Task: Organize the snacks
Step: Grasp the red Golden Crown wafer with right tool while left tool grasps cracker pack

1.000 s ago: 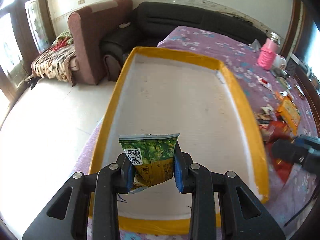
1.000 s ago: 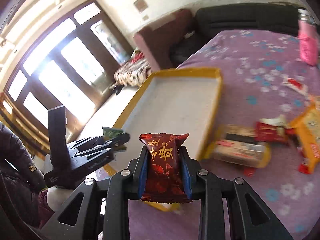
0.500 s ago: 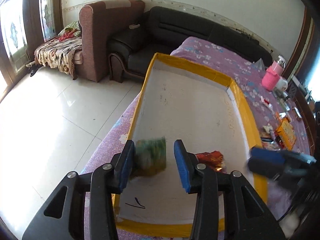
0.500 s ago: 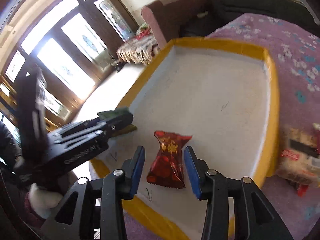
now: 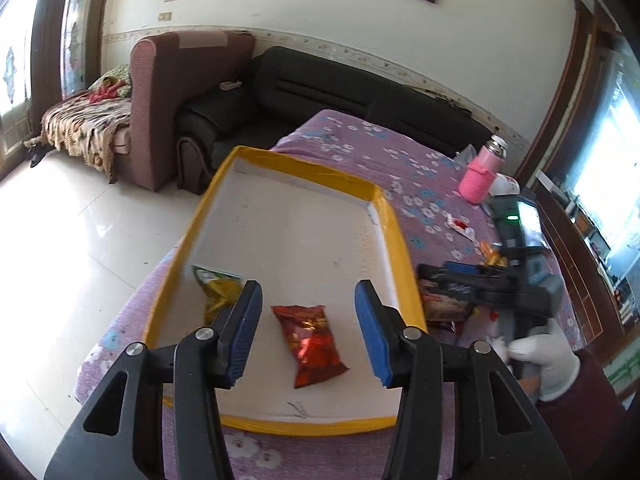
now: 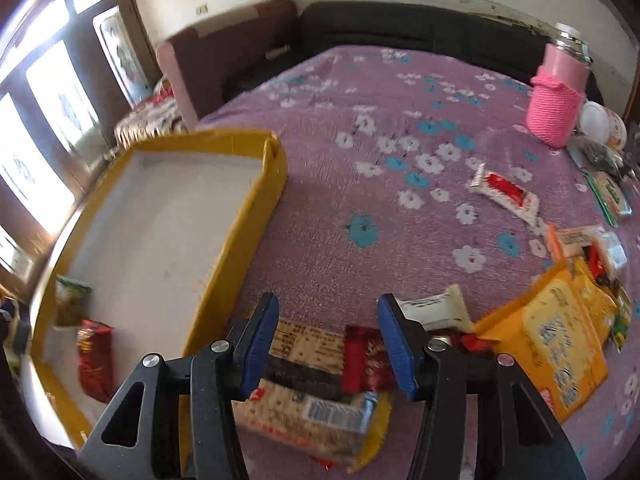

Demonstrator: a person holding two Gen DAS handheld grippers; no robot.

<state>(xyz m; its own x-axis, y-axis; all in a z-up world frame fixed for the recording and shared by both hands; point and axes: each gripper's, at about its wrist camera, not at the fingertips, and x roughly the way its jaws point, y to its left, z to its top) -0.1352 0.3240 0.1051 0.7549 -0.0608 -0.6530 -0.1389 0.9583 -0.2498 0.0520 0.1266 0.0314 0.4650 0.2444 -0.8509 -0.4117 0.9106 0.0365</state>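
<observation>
red snack packet (image 5: 310, 344) flat in tray (image 5: 394, 224), lengthwise towards camera, both tools opening, empty

Hardly any print here can be read. The orange packet (image 6: 560, 344) on the purple flowered cloth carries large pale characters, probably Chinese, but motion blur makes them illegible. The cracker pack (image 6: 316, 392) below the right hand-held gripper (image 6: 328, 340) shows a barcode and lines of small dark print, none sharp enough to make out, and the red snack packet (image 5: 310, 340) and green snack packet (image 5: 216, 288) in the yellow-rimmed tray (image 5: 400, 248) show patterns only, no legible word or number.
</observation>
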